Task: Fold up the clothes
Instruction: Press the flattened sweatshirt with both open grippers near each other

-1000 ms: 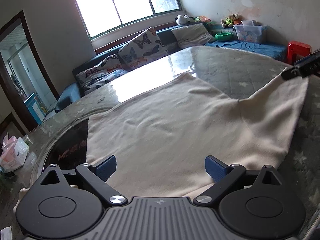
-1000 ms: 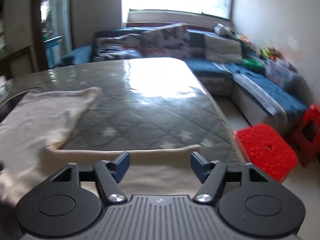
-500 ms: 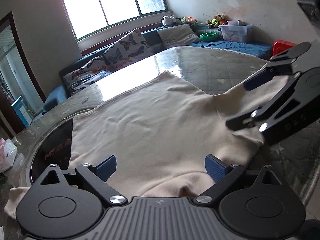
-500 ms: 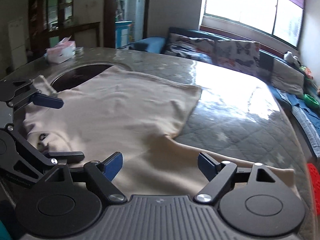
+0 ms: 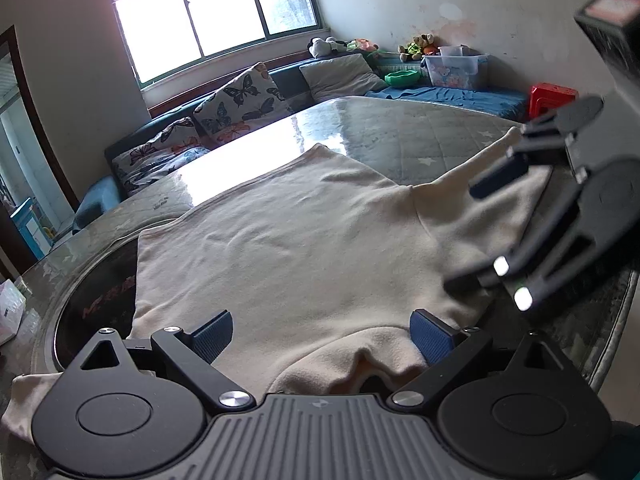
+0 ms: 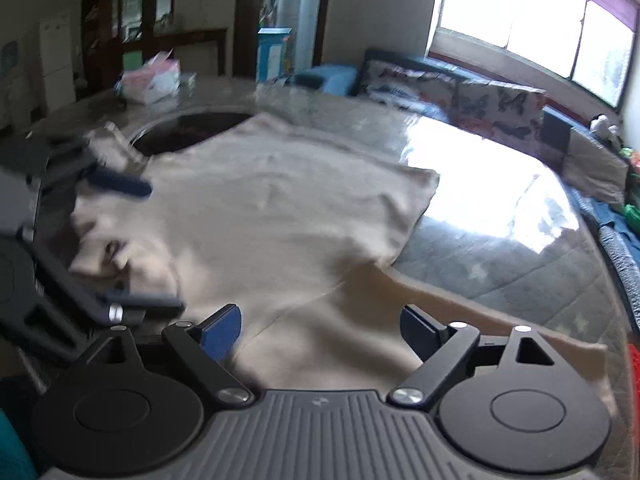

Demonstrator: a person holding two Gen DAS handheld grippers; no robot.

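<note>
A cream long-sleeved garment (image 5: 304,248) lies spread flat on the glass-topped table (image 5: 400,132), collar toward me in the left wrist view. My left gripper (image 5: 322,334) is open, its blue pads either side of the collar edge. My right gripper (image 6: 320,330) is open over the garment's sleeve (image 6: 460,304); it also shows in the left wrist view (image 5: 476,236) at the right, above that sleeve. The left gripper shows blurred in the right wrist view (image 6: 132,244) at the collar. Neither holds cloth.
A round dark inset (image 5: 96,288) in the table lies under the garment's left edge. A tissue pack (image 6: 150,80) sits at the table's far side. A sofa with butterfly cushions (image 5: 236,108), a storage box (image 5: 456,66) and a red stool (image 5: 552,98) stand beyond the table.
My right gripper has swung from facing the window side to facing across the garment, coming in over the sleeve toward the left gripper. The left gripper has moved closer to the collar.
</note>
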